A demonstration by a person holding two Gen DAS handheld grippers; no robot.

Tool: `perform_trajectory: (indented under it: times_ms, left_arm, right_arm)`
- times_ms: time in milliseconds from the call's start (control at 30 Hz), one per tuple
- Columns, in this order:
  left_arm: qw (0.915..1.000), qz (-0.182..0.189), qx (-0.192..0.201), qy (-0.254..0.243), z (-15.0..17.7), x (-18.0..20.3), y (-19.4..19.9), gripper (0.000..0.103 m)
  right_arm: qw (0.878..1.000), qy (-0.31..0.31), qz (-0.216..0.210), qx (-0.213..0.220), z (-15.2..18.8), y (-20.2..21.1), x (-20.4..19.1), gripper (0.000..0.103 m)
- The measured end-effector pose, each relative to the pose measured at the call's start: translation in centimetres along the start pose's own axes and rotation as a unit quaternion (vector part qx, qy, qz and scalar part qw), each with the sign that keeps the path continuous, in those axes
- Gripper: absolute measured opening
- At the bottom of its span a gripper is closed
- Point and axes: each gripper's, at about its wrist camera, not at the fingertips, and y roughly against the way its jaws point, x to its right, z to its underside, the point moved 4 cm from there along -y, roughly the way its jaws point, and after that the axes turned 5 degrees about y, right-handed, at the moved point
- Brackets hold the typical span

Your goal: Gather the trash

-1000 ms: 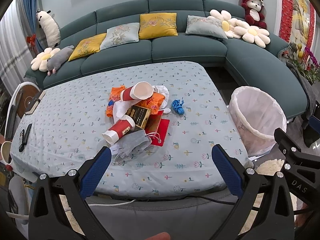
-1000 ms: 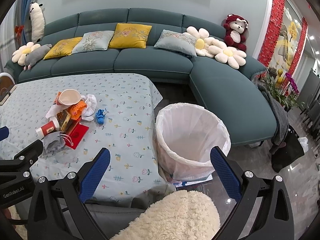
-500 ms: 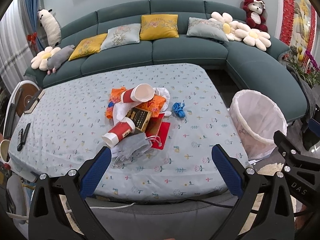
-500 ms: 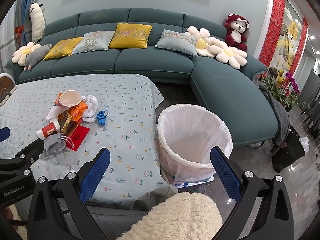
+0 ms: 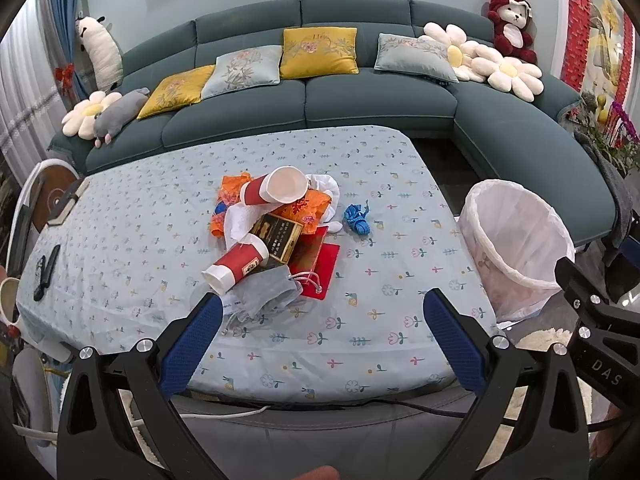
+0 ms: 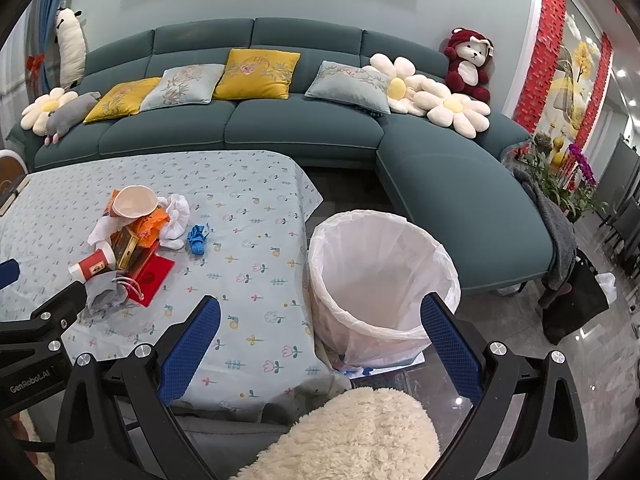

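Observation:
A pile of trash lies mid-table: two red paper cups (image 5: 276, 191) (image 5: 237, 263), an orange wrapper (image 5: 304, 210), white tissue (image 5: 330, 190), a dark gold box (image 5: 280, 237), a red envelope (image 5: 320, 264), a grey pouch (image 5: 268, 290) and a blue scrap (image 5: 357, 219). The pile also shows in the right wrist view (image 6: 128, 240). A white-lined bin (image 5: 516, 240) (image 6: 380, 276) stands off the table's right edge. My left gripper (image 5: 320, 320) is open and empty over the table's near edge. My right gripper (image 6: 320, 324) is open and empty, near the bin.
The table (image 5: 160, 220) has a flowered blue cloth. A dark remote (image 5: 46, 270) lies at its left edge. A teal sofa (image 5: 320, 92) with cushions curves behind and to the right. A fluffy cream stool (image 6: 352, 432) sits below the right gripper.
Both grippers have drifted slightly; the view has shifted a little. Both stay open and empty. The trash has not moved.

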Motion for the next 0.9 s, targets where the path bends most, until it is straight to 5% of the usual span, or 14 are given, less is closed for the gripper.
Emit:
perform_trajectory:
  times_ms: [900]
  left_arm:
    - [0.9999, 0.000, 0.012, -0.009, -0.12, 0.45, 0.60, 0.096]
  right_arm:
    - [1.000, 0.000, 0.004, 0.004, -0.34, 0.22, 0.45, 0.096]
